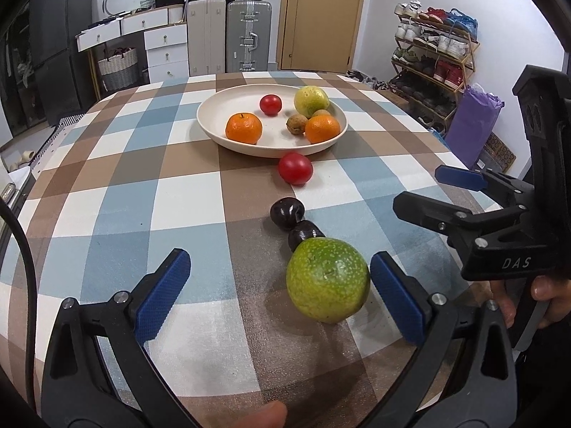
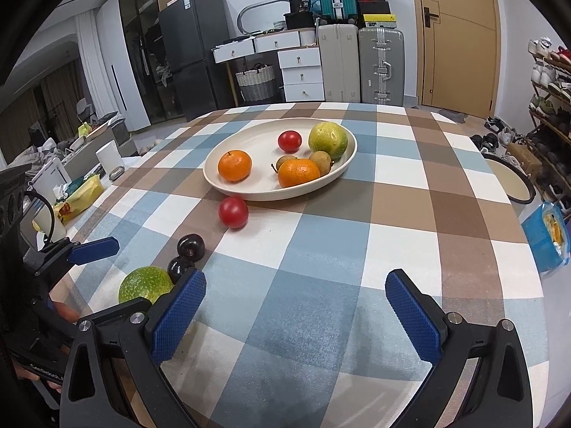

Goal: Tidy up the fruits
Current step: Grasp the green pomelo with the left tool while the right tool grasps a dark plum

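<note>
Checked tablecloth (image 2: 321, 235) faces suitcases (image 2: 380, 66), door (image 2: 460, 35).

Both wrist cameras look low across the table (image 1: 150, 192), sharing the plate (image 2: 228, 182)

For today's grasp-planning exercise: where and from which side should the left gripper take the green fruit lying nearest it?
Grip the green fruit across its widest middle, coming in low from the near side. The left gripper is open around it; two dark plums crowd its far side.
</note>
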Motion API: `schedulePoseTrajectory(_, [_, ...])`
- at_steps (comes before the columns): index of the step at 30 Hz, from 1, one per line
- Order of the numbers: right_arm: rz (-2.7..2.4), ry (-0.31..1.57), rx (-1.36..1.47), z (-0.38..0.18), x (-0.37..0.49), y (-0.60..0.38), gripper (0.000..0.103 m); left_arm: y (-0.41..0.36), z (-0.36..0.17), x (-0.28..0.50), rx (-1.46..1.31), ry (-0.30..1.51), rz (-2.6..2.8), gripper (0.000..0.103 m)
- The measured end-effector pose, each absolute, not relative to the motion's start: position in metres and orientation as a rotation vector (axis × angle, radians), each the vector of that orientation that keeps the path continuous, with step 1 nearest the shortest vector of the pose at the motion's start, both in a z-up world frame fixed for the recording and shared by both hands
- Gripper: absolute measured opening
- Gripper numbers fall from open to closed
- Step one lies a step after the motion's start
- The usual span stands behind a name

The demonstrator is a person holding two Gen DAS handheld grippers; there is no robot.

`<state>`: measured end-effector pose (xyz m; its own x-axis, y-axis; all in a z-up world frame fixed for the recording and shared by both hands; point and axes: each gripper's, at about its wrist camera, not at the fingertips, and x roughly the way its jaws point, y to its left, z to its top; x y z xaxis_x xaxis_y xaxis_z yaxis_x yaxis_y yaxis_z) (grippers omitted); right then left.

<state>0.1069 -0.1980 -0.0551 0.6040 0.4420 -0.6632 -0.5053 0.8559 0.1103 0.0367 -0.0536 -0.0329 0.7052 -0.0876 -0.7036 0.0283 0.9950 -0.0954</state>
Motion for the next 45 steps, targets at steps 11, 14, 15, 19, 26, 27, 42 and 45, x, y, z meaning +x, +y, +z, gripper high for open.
schedulePoseTrajectory(11, [0.548,0.747,-0.096,-0.056,0.108,-0.196,0.103,-0.069,-0.032,0.034,-0.079,0.803,-0.209,0.047])
schedulePoseTrajectory(14, [0.548,0.746,-0.091,-0.055,0.108,-0.196,0.103,-0.070,-0.033,0.032,-0.078,0.799,-0.211,0.047])
schedulePoseTrajectory(15, [0.547,0.747,-0.089,-0.056,0.107,-0.196,0.103,-0.070,-0.033,0.032,-0.082,0.799,-0.213,0.046])
schedulePoseTrajectory(19, [0.553,0.752,-0.093,-0.056,0.106,-0.194,0.103,-0.061,-0.032,0.029,-0.123,0.791,-0.213,0.046])
schedulePoseTrajectory(26, [0.576,0.775,-0.103,-0.059,0.107,-0.184,0.103,-0.039,-0.025,0.023,-0.160,0.765,-0.178,0.046])
schedulePoseTrajectory(27, [0.583,0.783,-0.103,-0.059,0.107,-0.183,0.103,-0.035,-0.024,0.022,-0.166,0.761,-0.171,0.046])
schedulePoseTrajectory(42, [0.722,0.890,-0.240,-0.077,0.104,-0.132,0.081,0.004,-0.023,0.032,-0.198,0.754,-0.078,0.046])
schedulePoseTrajectory(45, [0.747,0.890,-0.256,-0.076,0.102,-0.124,0.081,0.006,-0.024,0.034,-0.199,0.754,-0.072,0.046])
